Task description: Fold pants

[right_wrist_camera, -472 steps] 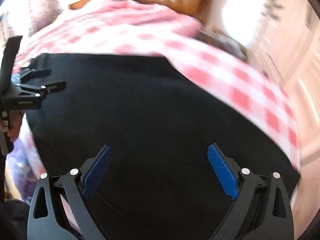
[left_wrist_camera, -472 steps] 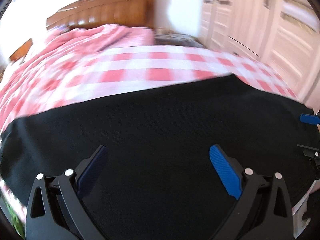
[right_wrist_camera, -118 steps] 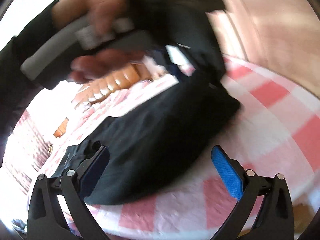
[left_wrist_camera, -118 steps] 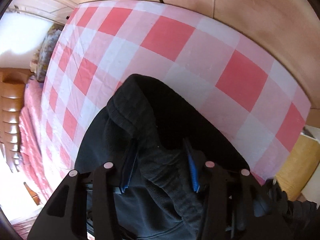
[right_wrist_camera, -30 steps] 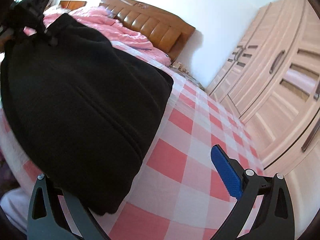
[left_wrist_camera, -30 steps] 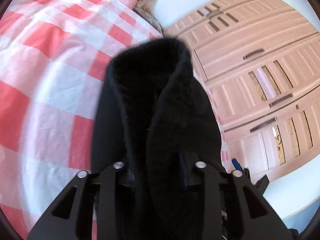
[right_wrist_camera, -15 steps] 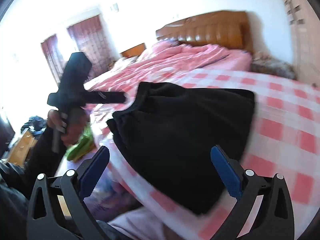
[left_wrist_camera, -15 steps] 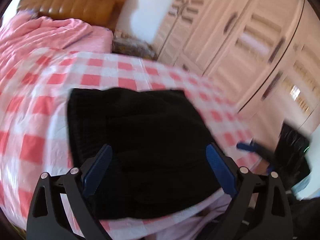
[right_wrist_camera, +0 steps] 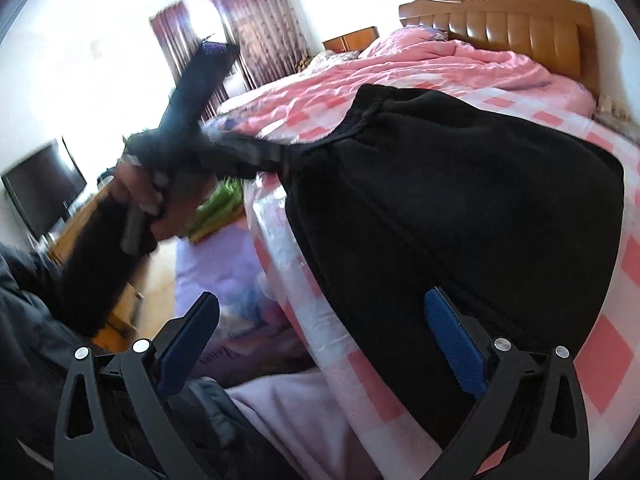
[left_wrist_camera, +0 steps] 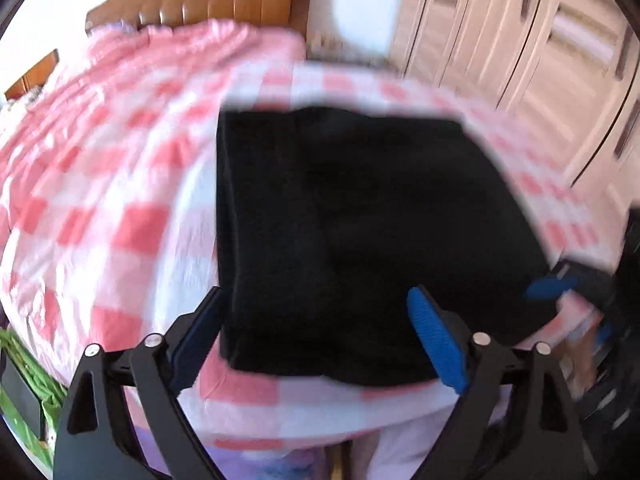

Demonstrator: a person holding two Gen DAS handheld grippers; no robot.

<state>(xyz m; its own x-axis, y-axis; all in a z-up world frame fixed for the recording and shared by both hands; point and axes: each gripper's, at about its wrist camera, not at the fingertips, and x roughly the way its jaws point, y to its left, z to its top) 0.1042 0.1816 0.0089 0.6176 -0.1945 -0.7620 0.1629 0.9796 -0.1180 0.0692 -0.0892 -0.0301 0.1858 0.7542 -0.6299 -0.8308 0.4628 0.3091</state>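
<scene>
Though motion blurs both views, the pants (left_wrist_camera: 360, 240) read clearly as a dark, squarish folded stack lying on the checked bed (left_wrist_camera: 120, 200) near its front edge, filling the middle of the left view and the right half of the right view. The cloth looks thick, soft and fleecy, so I judge it fairly light but floppy: it will sag and unfold if lifted by one layer, and it should not slip much against ribbed pads. A ribbed waistband (right_wrist_camera: 360, 120) with a cord shows at the upper middle of the right view; that thicker hem, or a folded edge with all layers pinched together, seems the best place to take hold.

Around it, the left claw (left_wrist_camera: 320, 340) stands wide, holding nothing, its two blue pads hovering over the stack's near edge at the bottom of the frame. The right claw (right_wrist_camera: 332, 344) is also spread wide and empty, one pad over the near corner of the stack, the other over the gap beside the bed.

Farther out, a padded brown headboard (left_wrist_camera: 208, 0) sits at the top left of the left view, and pale wardrobe doors (left_wrist_camera: 520, 40) fill the upper right.
</scene>
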